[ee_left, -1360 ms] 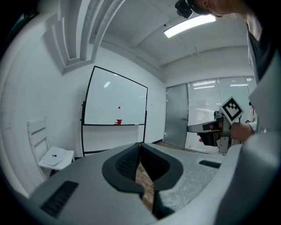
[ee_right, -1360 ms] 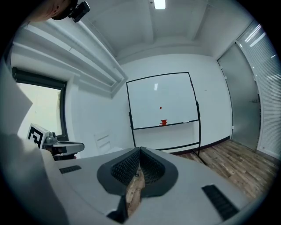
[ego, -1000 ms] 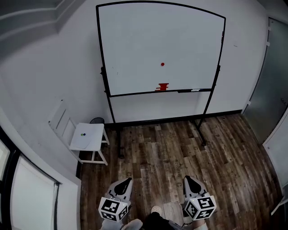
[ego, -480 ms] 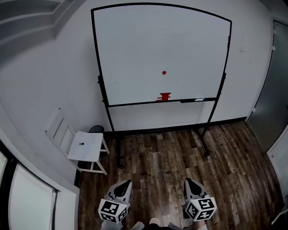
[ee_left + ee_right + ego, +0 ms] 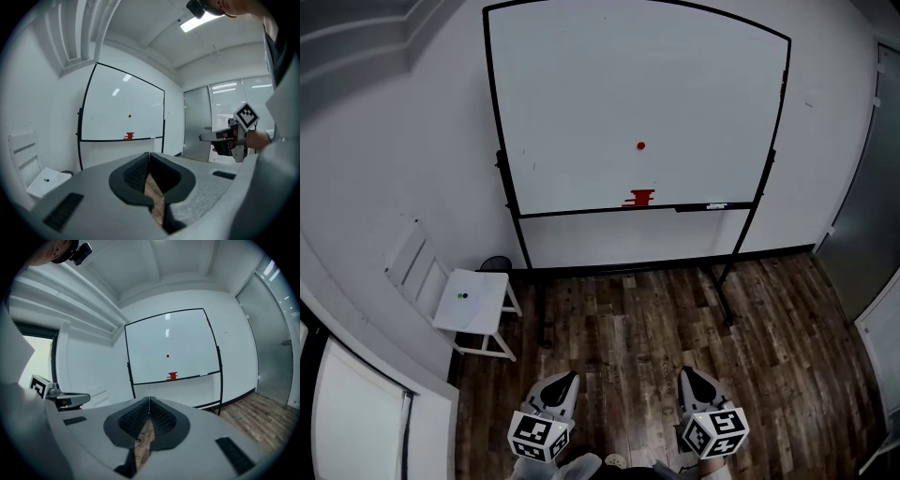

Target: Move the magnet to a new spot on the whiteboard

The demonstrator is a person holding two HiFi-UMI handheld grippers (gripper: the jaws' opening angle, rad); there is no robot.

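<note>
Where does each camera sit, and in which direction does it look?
Head view: on the person's head, looking steeply down at whiteboard and floor; left gripper and right gripper at the bottom.
Left gripper view: on the left gripper, along its shut jaws toward the whiteboard; right gripper at right.
Right gripper view: on the right gripper, along its shut jaws toward the whiteboard; left gripper at left.
Shared: all show the whiteboard and magnet.

Red magnet [image 5: 640, 146] (small dot) on whiteboard [image 5: 581, 103]
</note>
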